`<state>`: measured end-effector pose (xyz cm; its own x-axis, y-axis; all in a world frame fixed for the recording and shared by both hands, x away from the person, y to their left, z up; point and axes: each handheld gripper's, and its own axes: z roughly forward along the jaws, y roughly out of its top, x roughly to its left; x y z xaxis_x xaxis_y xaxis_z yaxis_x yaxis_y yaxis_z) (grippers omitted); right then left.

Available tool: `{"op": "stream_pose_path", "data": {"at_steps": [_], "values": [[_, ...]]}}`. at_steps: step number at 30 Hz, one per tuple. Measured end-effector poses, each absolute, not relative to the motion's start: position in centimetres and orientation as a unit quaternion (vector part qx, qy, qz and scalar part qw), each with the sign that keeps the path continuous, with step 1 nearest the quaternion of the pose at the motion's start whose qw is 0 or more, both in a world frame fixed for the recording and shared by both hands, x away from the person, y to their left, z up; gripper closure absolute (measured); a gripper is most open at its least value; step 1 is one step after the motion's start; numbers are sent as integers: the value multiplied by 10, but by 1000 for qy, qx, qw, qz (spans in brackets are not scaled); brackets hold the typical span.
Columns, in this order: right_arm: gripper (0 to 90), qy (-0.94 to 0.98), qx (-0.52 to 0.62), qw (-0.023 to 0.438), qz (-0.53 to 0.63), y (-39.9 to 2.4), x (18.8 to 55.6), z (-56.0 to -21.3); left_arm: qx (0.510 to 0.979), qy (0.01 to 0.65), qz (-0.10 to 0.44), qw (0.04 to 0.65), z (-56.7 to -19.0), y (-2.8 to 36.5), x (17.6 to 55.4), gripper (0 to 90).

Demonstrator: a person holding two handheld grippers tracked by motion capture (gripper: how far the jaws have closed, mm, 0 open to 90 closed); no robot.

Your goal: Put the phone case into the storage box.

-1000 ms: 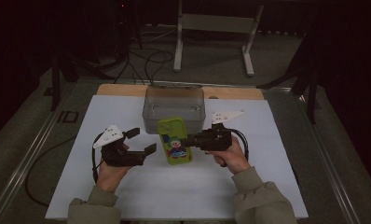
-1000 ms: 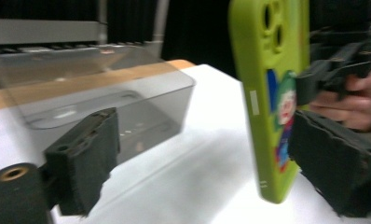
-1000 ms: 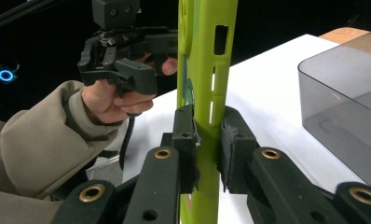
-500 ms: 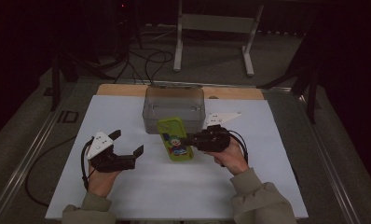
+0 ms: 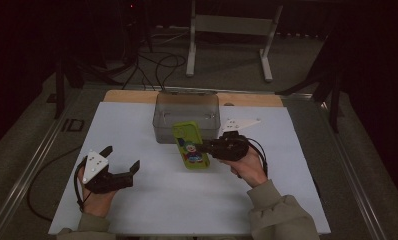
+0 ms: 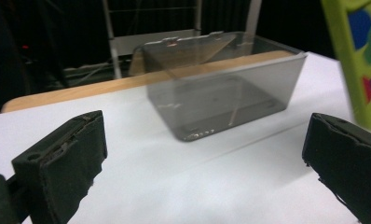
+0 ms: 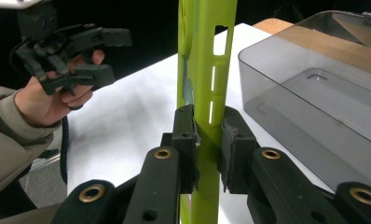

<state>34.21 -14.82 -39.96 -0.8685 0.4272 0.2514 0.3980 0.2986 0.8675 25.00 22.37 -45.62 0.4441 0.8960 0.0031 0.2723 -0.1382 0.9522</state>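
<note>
A lime-green phone case (image 5: pixel 189 145) with a cartoon print is held off the white mat, and my right gripper (image 5: pixel 206 148) is shut on its edge. The right gripper view has the case (image 7: pixel 204 46) standing upright between the pressed pads of that gripper (image 7: pixel 209 140). My left gripper (image 5: pixel 121 157) hovers low at the front left, well apart from the case. Its jaws have just been opening and stand wide with nothing between them (image 6: pixel 202 158). A clear grey plastic box (image 5: pixel 187 107) sits open-topped just behind the case; it also lies ahead in the left gripper view (image 6: pixel 221 98).
The white mat (image 5: pixel 187 200) covers the table, with a wooden strip (image 5: pixel 247 99) along its far edge. A metal stand (image 5: pixel 227 25) and cables (image 5: pixel 152 60) lie on the floor beyond. The person's left hand and its gripper (image 7: pixel 106 53) are seen across the mat.
My left gripper has drawn away from the case to the left and toward the front edge, sinking a little. The case, in the right gripper, has tilted slightly and stays near the box.
</note>
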Motion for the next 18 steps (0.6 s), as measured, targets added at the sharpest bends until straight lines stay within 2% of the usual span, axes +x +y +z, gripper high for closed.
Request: {"op": "stream_pose_path", "data": {"at_steps": [18], "values": [[786,806,282,40,519,-146,341,-392,683,455,336,463,-482,247,233,7]]}}
